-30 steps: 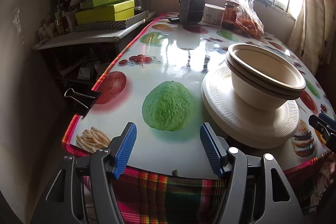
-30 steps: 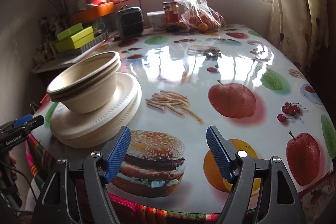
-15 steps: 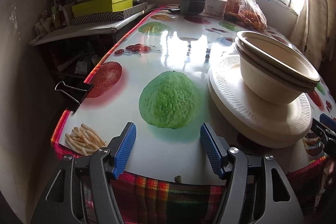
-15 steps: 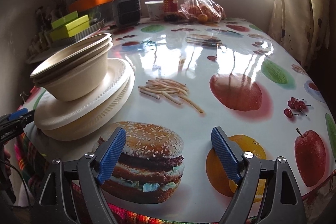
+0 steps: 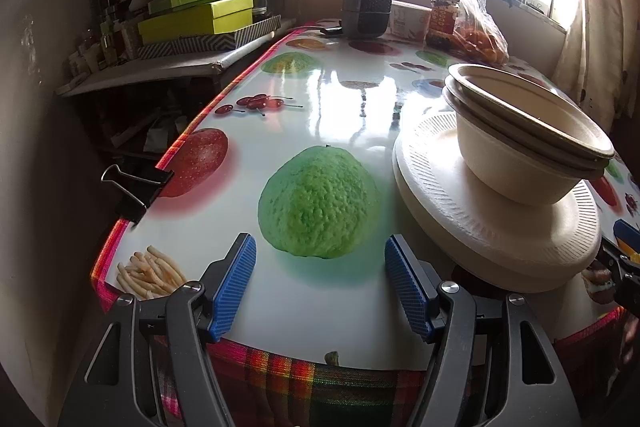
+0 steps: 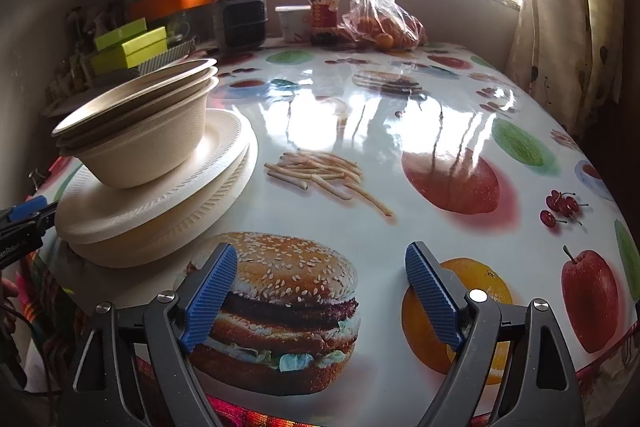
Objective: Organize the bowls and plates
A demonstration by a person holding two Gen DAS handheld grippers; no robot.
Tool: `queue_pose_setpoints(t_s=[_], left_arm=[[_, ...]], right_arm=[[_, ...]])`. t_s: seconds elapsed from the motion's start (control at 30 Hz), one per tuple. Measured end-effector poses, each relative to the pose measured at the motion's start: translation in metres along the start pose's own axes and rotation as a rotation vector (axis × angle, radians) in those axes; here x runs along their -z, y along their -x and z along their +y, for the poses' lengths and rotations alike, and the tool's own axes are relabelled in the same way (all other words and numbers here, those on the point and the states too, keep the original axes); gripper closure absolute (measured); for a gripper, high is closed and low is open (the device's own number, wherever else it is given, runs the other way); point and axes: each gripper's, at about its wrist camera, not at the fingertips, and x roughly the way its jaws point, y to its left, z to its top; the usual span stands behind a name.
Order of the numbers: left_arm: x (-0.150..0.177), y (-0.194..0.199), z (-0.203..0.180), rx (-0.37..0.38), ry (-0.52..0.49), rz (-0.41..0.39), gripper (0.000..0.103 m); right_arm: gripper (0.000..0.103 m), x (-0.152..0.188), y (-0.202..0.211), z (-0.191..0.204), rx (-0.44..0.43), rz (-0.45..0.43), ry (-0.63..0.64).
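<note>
Nearby, stacked bowls (image 6: 136, 131) sit on plates (image 6: 168, 203), binder clip (image 5: 136, 187) beyond.

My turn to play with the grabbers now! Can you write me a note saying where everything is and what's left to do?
Left hand-held gripper: open, empty, over the printed green fruit.
Right hand-held gripper: open, empty, its jaws have just been opening, over the printed burger.
Bowls: nested, sitting on the plates, near the table's front edge, between both grippers.
Done: nothing grabbed.
Left: lift the bowls off, then sort bowls and plates.
</note>
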Motion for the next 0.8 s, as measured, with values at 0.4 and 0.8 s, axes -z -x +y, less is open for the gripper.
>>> queue_pose_setpoints(t_s=[0.4,0.8], left_arm=[[0.0009,0.0006,0.0004,0.01,-0.002,-0.007,0.035],[0.0006,0.0008,-0.0003,0.009,-0.005,-0.008,0.035]], right_arm=[[0.014,0.0022,0.0003,0.0019,0.009,-0.018,0.0],[0.014,0.0024,0.0008,0.0009,0.009,-0.019,0.001]])
